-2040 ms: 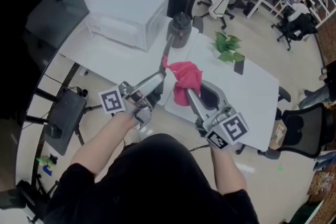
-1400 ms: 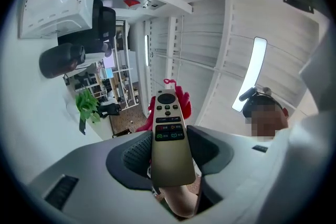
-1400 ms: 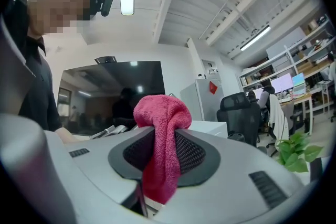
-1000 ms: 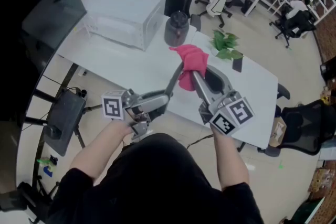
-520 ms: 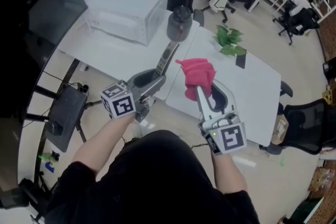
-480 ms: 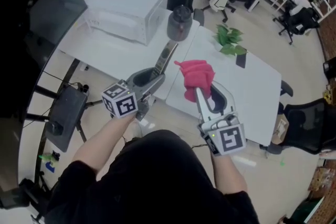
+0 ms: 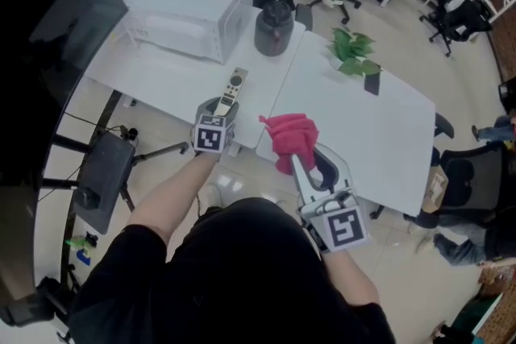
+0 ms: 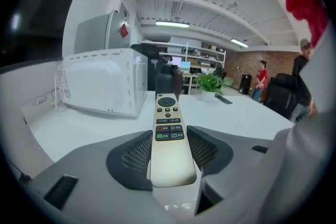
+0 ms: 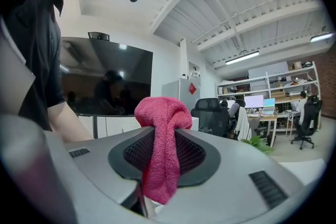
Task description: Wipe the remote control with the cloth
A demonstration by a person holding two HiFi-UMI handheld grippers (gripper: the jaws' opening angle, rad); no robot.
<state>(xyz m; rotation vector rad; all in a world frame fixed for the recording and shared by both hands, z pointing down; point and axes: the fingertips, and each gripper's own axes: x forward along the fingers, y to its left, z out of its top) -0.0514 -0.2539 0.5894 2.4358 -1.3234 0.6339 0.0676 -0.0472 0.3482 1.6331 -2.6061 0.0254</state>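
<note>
A slim pale remote control (image 7: 233, 87) with dark buttons points away from me over the white table (image 7: 363, 133). My left gripper (image 7: 223, 104) is shut on its near end. In the left gripper view the remote (image 8: 168, 118) lies buttons-up between the pads of the left gripper (image 8: 169, 152). To its right, clear of the remote, my right gripper (image 7: 293, 160) is shut on a bunched red cloth (image 7: 289, 138). The right gripper view shows the cloth (image 9: 157, 113) hanging over and between the jaws of the right gripper (image 9: 164, 152).
A white microwave-like box (image 7: 189, 8) stands at the table's back left, with a dark jar (image 7: 274, 26) beside it. A green plant (image 7: 353, 52) and a small black object (image 7: 372, 83) lie at the back right. Office chairs stand beyond the table.
The cloth was against the remote a second ago; the right gripper has since drawn it back toward me. The left gripper has turned, so the remote points straight away.
</note>
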